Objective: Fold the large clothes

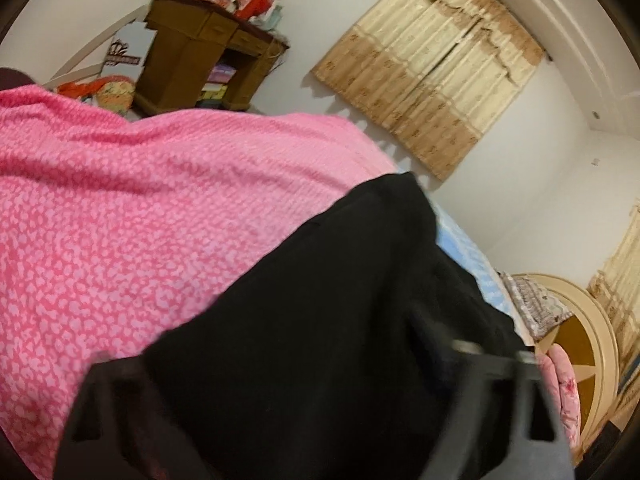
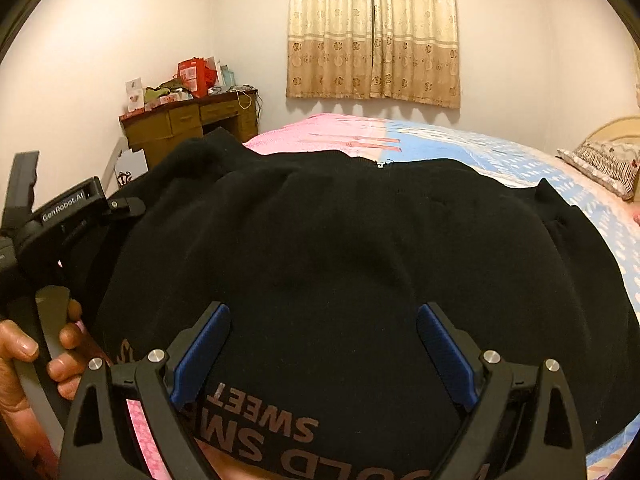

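A large black garment (image 2: 340, 248) with brown lettering lies spread on the bed. In the right wrist view my right gripper (image 2: 322, 320) is open, its blue-padded fingers (image 2: 204, 354) wide apart just above the garment's near part. My left gripper's body (image 2: 64, 216) shows at the left edge of that view, held in a hand. In the left wrist view the black garment (image 1: 320, 320) fills the space between the blurred dark fingers (image 1: 116, 408) and hides their tips. A pink patterned blanket (image 1: 120, 220) lies beyond.
The bed has a pink and blue sheet (image 2: 460, 140) and a pillow (image 2: 604, 164) by the headboard (image 1: 576, 344) at right. A brown desk (image 2: 184, 124) piled with boxes stands against the far wall. Curtains (image 2: 372, 32) hang behind the bed.
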Motion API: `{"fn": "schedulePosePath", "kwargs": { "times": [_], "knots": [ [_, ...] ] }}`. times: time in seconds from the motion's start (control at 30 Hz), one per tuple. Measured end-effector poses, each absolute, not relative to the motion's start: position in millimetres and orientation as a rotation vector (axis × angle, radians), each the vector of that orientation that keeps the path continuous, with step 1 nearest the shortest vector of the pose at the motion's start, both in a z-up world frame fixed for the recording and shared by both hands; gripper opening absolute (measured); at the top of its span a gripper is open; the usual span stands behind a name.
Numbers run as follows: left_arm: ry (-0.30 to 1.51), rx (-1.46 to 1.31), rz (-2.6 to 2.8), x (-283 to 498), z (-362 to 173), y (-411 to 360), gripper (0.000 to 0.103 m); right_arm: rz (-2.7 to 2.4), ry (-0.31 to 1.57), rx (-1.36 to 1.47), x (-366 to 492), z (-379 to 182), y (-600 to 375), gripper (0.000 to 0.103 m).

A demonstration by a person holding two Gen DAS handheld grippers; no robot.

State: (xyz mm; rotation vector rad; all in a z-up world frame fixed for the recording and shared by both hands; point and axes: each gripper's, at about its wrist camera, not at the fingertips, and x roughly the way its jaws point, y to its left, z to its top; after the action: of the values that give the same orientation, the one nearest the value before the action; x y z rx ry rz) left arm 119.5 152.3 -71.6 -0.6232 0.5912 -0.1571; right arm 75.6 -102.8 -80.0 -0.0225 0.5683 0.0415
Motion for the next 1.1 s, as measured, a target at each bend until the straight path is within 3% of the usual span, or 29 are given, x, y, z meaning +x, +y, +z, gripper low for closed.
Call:
{"fn": "schedulePosePath", "kwargs": {
  "times": [0.03, 0.1, 0.17, 0.37, 0.4, 0.43, 0.47, 0.5, 0.67, 0.97, 1.0, 1.03, 1.1],
  "knots": [
    [0.578, -0.603, -0.158, 118, -68, 151, 0.066, 0.047, 0.569, -0.014, 75, -81, -102, 0.095],
    [0.554, -0.564, -0.173, 115, -58, 146, 0.046, 0.06, 0.574, 0.005, 78, -82, -104, 0.095],
    [0.526, -0.522, -0.196, 111, -45, 140, 0.036, 0.064, 0.575, 0.012, 78, -83, -104, 0.095],
    [0.446, -0.349, -0.29, 94, 2, 107, 0.027, 0.132, 0.502, 0.136, 63, -61, -123, 0.09],
    [0.436, -0.326, -0.298, 92, 6, 103, 0.026, 0.142, 0.471, 0.145, 58, -52, -128, 0.066],
    [0.428, -0.305, -0.303, 90, 10, 99, 0.026, 0.138, 0.463, 0.138, 57, -47, -131, 0.03],
    [0.418, -0.275, -0.311, 86, 14, 91, 0.025, 0.113, 0.471, 0.121, 59, -42, -135, 0.017],
    [0.409, -0.248, -0.323, 83, 18, 84, 0.024, 0.104, 0.493, 0.125, 64, -42, -140, 0.013],
    [0.368, -0.101, -0.418, 62, 26, 46, 0.02, 0.163, 0.672, 0.2, 98, -88, -161, 0.011],
    [0.332, 0.039, -0.493, 48, 22, 9, 0.018, 0.309, 0.664, 0.497, 91, -67, -214, 0.013],
    [0.329, 0.049, -0.494, 47, 21, 7, 0.018, 0.333, 0.66, 0.534, 93, -63, -220, 0.024],
    [0.329, 0.053, -0.498, 47, 19, 6, 0.018, 0.371, 0.652, 0.579, 96, -58, -226, 0.056],
    [0.332, 0.038, -0.511, 48, 17, 8, 0.018, 0.427, 0.608, 0.646, 98, -48, -229, 0.092]
  ]
}}
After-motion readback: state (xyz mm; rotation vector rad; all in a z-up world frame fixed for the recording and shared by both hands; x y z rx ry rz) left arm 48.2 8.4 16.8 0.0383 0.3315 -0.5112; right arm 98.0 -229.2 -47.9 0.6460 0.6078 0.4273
